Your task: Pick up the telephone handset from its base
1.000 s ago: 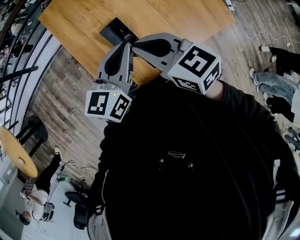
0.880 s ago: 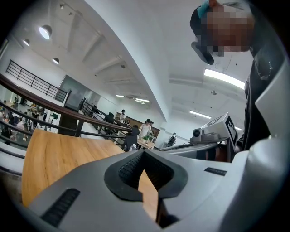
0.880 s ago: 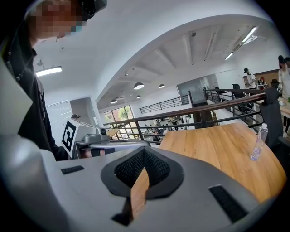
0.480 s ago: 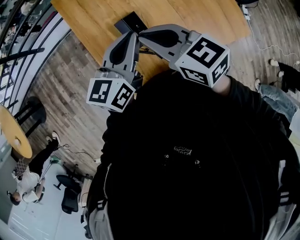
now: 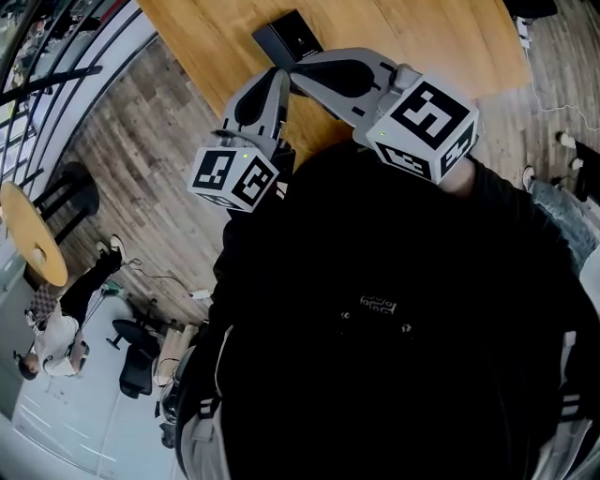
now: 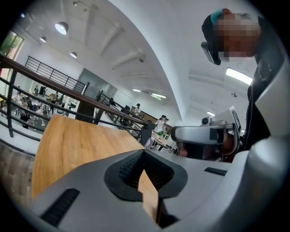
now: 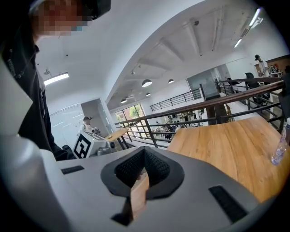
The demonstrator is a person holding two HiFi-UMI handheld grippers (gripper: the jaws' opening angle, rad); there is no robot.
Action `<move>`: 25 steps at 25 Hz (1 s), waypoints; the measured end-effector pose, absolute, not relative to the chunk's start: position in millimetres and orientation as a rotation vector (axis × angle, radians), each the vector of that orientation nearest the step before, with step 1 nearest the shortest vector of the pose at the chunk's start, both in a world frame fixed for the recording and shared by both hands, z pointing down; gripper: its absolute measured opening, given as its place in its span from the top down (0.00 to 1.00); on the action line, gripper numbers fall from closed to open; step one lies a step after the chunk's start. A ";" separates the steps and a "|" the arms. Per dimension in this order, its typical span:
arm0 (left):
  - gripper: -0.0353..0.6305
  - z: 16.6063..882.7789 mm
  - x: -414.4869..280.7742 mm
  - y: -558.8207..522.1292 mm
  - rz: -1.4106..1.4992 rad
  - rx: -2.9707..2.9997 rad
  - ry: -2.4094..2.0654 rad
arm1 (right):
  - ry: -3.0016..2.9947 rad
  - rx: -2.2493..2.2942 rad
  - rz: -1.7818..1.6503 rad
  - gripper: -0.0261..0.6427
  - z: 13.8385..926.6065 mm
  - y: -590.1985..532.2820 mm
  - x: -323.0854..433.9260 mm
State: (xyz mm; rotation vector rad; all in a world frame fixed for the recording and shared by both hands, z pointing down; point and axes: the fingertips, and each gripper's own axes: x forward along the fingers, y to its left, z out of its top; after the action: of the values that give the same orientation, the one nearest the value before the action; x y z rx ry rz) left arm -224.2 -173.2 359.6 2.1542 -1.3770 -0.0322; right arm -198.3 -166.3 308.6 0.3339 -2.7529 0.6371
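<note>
A black telephone (image 5: pixel 289 36) lies on the wooden table (image 5: pixel 403 28) close to its near edge; I cannot tell the handset from the base. My left gripper (image 5: pixel 278 77) and right gripper (image 5: pixel 298 73) are held in front of my chest, tips almost together, just short of the telephone. Both are shut with nothing between the jaws. The left gripper view shows shut jaws (image 6: pixel 144 152) over the tabletop (image 6: pixel 77 140), and the right gripper view shows the same (image 7: pixel 144 150). Neither gripper view shows the telephone.
A dark railing (image 5: pixel 56 56) runs along the left above a lower floor with a round yellow table (image 5: pixel 33 234), a stool (image 5: pixel 80 197) and a seated person (image 5: pixel 56 337). A clear bottle (image 7: pixel 281 145) stands on the table at the right.
The head view has shifted, so the telephone now sits nearer the gripper tips. Both grippers have moved toward the table while staying shut.
</note>
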 end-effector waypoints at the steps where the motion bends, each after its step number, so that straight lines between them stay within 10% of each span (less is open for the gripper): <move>1: 0.94 367.5 -227.9 -173.0 -0.024 2.133 -1.376 | -2.754 0.325 0.638 0.94 308.8 -165.3 -198.0; 25: 0.89 446.3 -257.4 -186.7 -0.062 1.912 -1.303 | -2.810 0.124 0.642 0.94 303.5 -138.9 -187.2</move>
State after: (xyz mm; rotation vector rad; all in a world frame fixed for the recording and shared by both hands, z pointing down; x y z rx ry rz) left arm -257.4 -186.7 446.3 1.9124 -1.3033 -0.0620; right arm -187.2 -138.9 303.5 0.1243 -2.8103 0.6416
